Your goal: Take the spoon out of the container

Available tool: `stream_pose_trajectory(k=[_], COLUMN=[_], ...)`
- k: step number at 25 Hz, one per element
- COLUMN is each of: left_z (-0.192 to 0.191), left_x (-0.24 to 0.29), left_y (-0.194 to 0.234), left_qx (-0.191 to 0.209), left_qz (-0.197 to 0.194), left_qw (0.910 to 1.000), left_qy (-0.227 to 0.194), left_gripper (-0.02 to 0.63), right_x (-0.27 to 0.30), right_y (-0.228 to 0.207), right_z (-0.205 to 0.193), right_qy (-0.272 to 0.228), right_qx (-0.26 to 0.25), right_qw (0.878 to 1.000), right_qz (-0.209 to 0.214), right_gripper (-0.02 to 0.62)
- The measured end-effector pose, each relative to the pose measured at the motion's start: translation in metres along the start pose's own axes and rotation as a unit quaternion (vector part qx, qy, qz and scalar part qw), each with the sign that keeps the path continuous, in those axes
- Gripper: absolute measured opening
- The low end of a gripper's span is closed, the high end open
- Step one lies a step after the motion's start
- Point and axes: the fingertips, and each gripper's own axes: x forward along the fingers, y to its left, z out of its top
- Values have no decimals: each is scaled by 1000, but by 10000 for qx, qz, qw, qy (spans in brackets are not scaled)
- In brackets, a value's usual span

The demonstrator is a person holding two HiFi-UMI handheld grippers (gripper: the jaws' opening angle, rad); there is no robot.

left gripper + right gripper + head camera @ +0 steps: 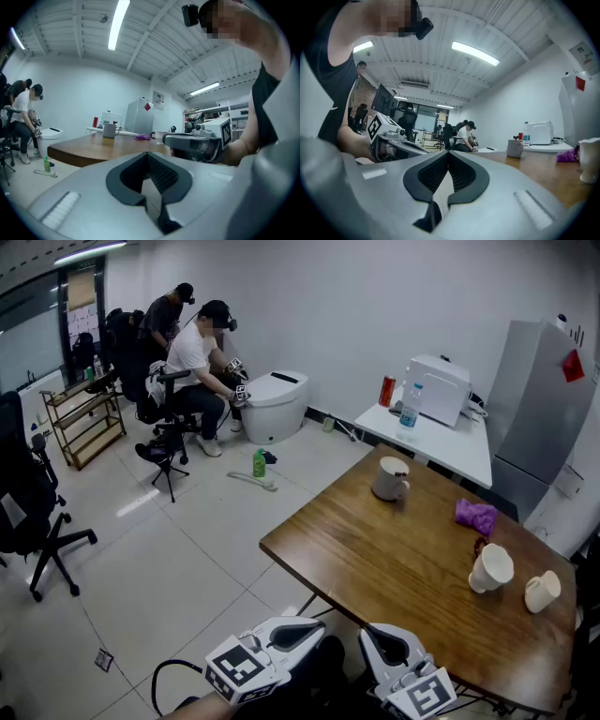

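Observation:
A white cup (pixel 490 568) stands tilted on the wooden table (pixel 375 559) at the right, and a thin dark handle (pixel 480 545), perhaps the spoon, sticks out at its rim. My left gripper (pixel 314 624) and right gripper (pixel 373 632) hang low at the table's near edge, far from the cup. Both are shut with nothing held. The left gripper view shows its jaws closed together (pixel 148 154), pointing level across the tabletop. In the right gripper view that gripper (pixel 448 153) points along the table, jaws closed on nothing.
Also on the table are a grey mug (pixel 390 478), a purple cloth (pixel 476 516) and a small cream cup (pixel 542 592). Behind it stand a white side table (pixel 469 451) with a box and bottle, and a fridge (pixel 544 399). An office chair (pixel 33 512) stands left; people sit far back.

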Motion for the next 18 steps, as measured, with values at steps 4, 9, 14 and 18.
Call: stream_pose_trajectory(k=[4, 9, 14, 18], left_z=[23, 53, 79, 83], left_x=[13, 35, 56, 73], left_y=[20, 39, 58, 71], left_qx=[215, 477, 621, 560], left_qz=[5, -80, -106, -90], left_qw=[9997, 9986, 9978, 9979], left_qy=[88, 214, 221, 317], left_gripper=[11, 11, 12, 11], right_x=[13, 28, 43, 57], right_y=[-19, -49, -80, -100], right_z=[12, 22, 37, 44], right_qy=[104, 321, 412, 506], right_qx=[-139, -114, -209, -342], right_qw=[9998, 9993, 9983, 9974], right_qz=[-58, -178, -354, -387], right_gripper=[3, 6, 9, 15])
